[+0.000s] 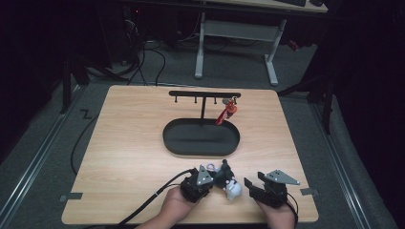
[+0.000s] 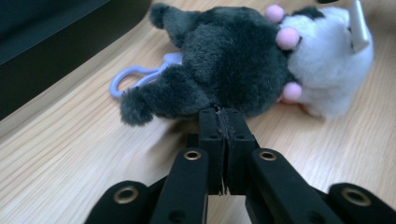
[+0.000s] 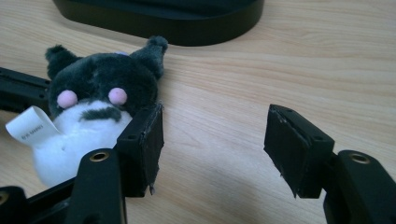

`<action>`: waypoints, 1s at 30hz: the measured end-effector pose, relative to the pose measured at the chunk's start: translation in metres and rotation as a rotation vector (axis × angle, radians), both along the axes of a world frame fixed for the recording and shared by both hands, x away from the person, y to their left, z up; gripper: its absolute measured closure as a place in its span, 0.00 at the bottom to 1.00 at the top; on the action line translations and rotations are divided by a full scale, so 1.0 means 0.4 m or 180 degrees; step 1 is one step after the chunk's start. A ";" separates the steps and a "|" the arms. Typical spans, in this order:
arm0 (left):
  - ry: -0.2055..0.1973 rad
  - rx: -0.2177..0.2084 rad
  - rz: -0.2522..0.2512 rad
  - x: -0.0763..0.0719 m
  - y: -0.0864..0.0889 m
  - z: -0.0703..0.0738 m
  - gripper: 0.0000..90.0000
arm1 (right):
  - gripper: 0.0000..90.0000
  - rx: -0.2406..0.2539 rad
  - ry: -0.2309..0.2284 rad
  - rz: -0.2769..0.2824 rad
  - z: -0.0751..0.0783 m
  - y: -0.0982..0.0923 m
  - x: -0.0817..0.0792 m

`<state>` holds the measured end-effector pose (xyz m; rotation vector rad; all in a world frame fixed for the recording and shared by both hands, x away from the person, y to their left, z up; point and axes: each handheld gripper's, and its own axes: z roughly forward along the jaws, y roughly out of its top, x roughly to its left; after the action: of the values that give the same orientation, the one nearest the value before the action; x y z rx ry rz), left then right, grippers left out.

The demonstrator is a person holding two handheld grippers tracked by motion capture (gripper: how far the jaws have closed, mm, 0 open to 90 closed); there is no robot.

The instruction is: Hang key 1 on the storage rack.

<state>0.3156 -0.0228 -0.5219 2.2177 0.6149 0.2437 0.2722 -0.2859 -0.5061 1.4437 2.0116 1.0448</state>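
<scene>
A small plush toy [image 1: 228, 183] with a dark grey back, white front and pink dots lies on the wooden table near the front edge. A pale purple loop [image 2: 128, 79] sticks out from under it. My left gripper [image 1: 215, 180] sits just left of it, jaws shut pad against pad [image 2: 223, 116], tips touching the plush's [image 2: 233, 60] dark fur; whether fur is pinched I cannot tell. My right gripper [image 1: 253, 180] stands open [image 3: 215, 126] to the right of the plush [image 3: 93, 112], nothing between its pads, and its left finger [image 3: 142, 144] is close beside the white part.
A black oval tray [image 1: 200, 145] lies mid-table behind the plush, with a black T-shaped hook stand [image 1: 204, 94] rising from it. A red keychain [image 1: 227, 112] hangs from a right-hand hook. A white tag [image 3: 32, 126] juts from the plush. Cables trail off the front edge.
</scene>
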 end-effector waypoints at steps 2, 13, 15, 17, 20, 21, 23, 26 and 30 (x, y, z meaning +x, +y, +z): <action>-0.0046 0.0002 -0.0007 -0.001 0.008 -0.003 0.92 | 0.42 0.0028 0.0025 -0.0025 -0.005 -0.008 0.003; -0.0380 0.0102 0.0450 0.021 0.265 0.017 0.69 | 0.42 0.0119 0.0118 -0.0035 -0.011 -0.027 0.009; -0.0453 0.0180 0.0546 0.026 0.328 0.026 0.68 | 0.39 0.0092 0.0084 -0.0048 -0.012 -0.026 0.010; -0.0522 0.0246 0.0644 0.032 0.386 0.034 0.64 | 0.37 0.0071 0.0061 -0.0081 -0.011 -0.025 0.011; -0.0533 0.0183 0.0862 0.046 0.472 0.033 0.58 | 0.36 0.0006 0.0035 -0.0123 -0.010 -0.021 0.011; -0.0512 0.0126 0.0914 0.049 0.493 0.029 0.56 | 0.34 -0.0079 -0.0025 -0.0162 -0.011 -0.018 0.011; -0.0452 0.0029 0.0986 0.052 0.524 0.021 0.55 | 0.35 -0.0212 -0.0109 -0.0249 -0.011 -0.010 0.006; -0.0388 -0.0055 0.1030 0.059 0.554 0.019 0.51 | 0.35 -0.0295 -0.0103 -0.0253 -0.011 -0.001 0.008; -0.0343 -0.0159 0.1022 0.062 0.566 0.013 0.50 | 0.35 -0.0371 -0.0080 -0.0310 0.000 0.011 0.019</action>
<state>0.3404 0.2037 -0.5168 2.0359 0.9059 0.5028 0.2799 -0.2813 -0.5062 1.4448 1.9305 0.8860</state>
